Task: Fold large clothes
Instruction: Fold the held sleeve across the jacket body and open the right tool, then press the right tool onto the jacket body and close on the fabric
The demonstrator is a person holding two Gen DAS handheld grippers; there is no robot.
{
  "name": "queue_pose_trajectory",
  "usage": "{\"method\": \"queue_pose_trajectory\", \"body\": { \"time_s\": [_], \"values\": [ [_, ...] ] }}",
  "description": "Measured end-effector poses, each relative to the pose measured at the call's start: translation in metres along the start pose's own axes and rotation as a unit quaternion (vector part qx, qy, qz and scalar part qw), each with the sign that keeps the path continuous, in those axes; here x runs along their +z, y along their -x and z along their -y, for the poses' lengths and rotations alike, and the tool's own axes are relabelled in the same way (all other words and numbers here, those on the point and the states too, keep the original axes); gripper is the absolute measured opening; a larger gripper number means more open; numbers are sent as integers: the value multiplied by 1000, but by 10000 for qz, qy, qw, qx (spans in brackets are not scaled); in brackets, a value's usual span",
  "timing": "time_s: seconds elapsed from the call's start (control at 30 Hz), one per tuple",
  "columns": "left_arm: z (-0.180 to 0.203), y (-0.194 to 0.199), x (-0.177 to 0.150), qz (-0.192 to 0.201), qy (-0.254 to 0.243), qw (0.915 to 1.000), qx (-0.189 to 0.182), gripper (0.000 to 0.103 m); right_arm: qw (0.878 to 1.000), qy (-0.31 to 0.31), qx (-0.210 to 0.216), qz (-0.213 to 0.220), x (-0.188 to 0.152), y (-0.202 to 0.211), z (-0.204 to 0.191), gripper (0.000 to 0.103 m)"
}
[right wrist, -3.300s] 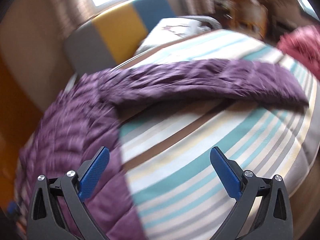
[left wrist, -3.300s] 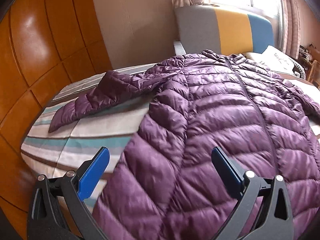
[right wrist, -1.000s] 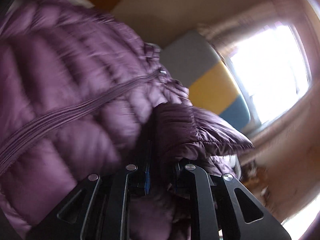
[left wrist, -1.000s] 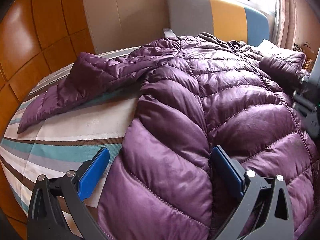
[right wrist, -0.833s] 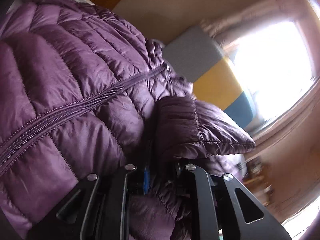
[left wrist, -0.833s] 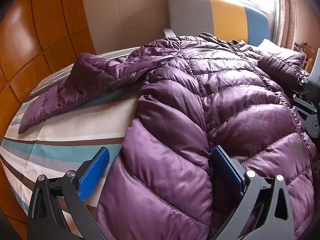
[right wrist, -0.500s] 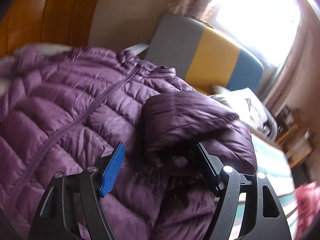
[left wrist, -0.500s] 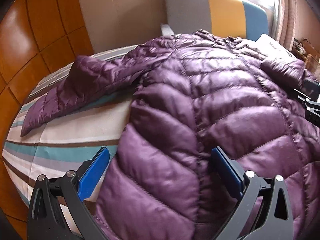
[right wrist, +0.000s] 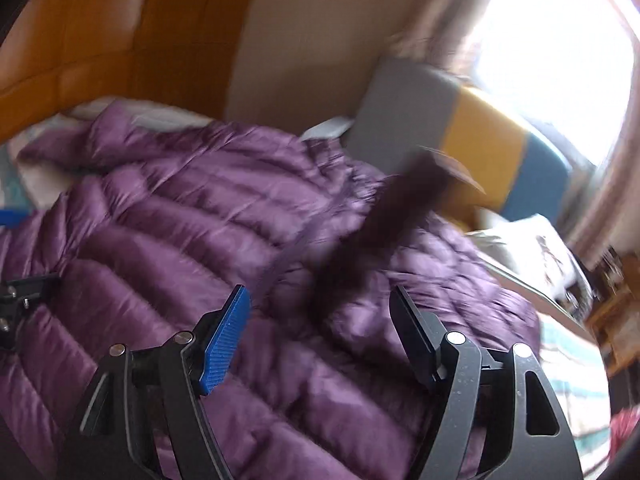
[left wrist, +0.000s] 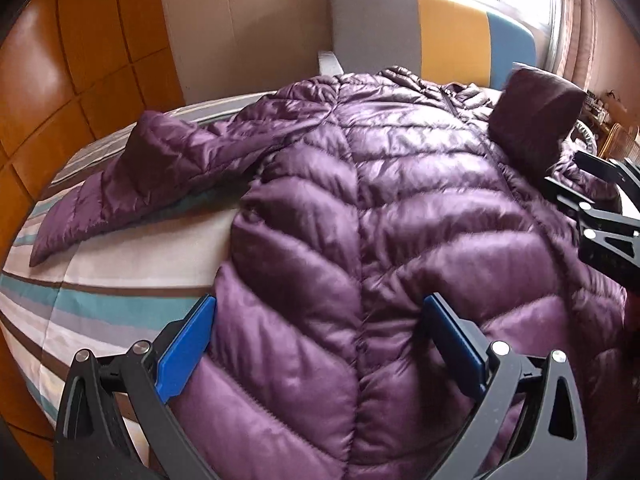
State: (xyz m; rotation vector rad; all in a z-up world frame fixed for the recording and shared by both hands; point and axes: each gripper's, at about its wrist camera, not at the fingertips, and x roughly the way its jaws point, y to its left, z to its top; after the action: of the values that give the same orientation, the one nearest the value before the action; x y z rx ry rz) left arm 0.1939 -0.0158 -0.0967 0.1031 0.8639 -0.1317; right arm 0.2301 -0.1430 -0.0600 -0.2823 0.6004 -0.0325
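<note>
A purple quilted puffer jacket (left wrist: pixel 360 208) lies front up on the striped bed (left wrist: pixel 100 280). Its left sleeve (left wrist: pixel 132 176) stretches out over the sheet. Its right sleeve (left wrist: pixel 532 120) stands up, flung over the jacket's right chest; it shows blurred in the right wrist view (right wrist: pixel 384 232). My left gripper (left wrist: pixel 320 344) is open and empty, jaws astride the jacket's lower left hem. My right gripper (right wrist: pixel 320 332) is open and empty just short of the sleeve; its body shows in the left wrist view (left wrist: pixel 604 216). The jacket also fills the right wrist view (right wrist: pixel 180 216).
A grey, yellow and blue headboard (left wrist: pixel 432 40) stands at the far end of the bed under a bright window. Orange wood panelling (left wrist: pixel 60 60) runs along the left. A white pillow (right wrist: pixel 532 240) and clutter lie at the far right.
My right gripper carried the right sleeve over the jacket, then opened and let it go; the sleeve is now loose and moving. My left gripper stayed open at the hem.
</note>
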Motion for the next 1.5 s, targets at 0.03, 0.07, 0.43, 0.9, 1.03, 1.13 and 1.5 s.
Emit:
{"method": "queue_pose_trajectory", "body": {
  "time_s": [0.03,0.07,0.43,0.9,1.03,1.13,1.5],
  "values": [
    [3,1,4,40,5,10000,-48,101,9994,-273,-164,96,-1,5,10,72],
    [7,3,9,114,3,9998,-161,101,9967,-647,-438,200,-4,11,24,72],
    [86,-31,93,246,-407,9938,-1002,101,9230,-3499,-1580,-263,-62,13,124,64],
    [76,-67,105,202,148,9906,-1348,19,9326,-3497,-782,-437,-69,-8,126,48],
    [42,-60,85,269,558,9910,-1183,19,9354,-3495,-495,-199,-65,0,127,44],
    [21,-63,76,181,948,9859,-1366,19,9397,-3370,-460,-364,-56,-7,129,31],
    [25,-75,71,41,974,9854,-1399,24,9487,-2821,-543,-1319,-48,-72,127,26]
  ]
}}
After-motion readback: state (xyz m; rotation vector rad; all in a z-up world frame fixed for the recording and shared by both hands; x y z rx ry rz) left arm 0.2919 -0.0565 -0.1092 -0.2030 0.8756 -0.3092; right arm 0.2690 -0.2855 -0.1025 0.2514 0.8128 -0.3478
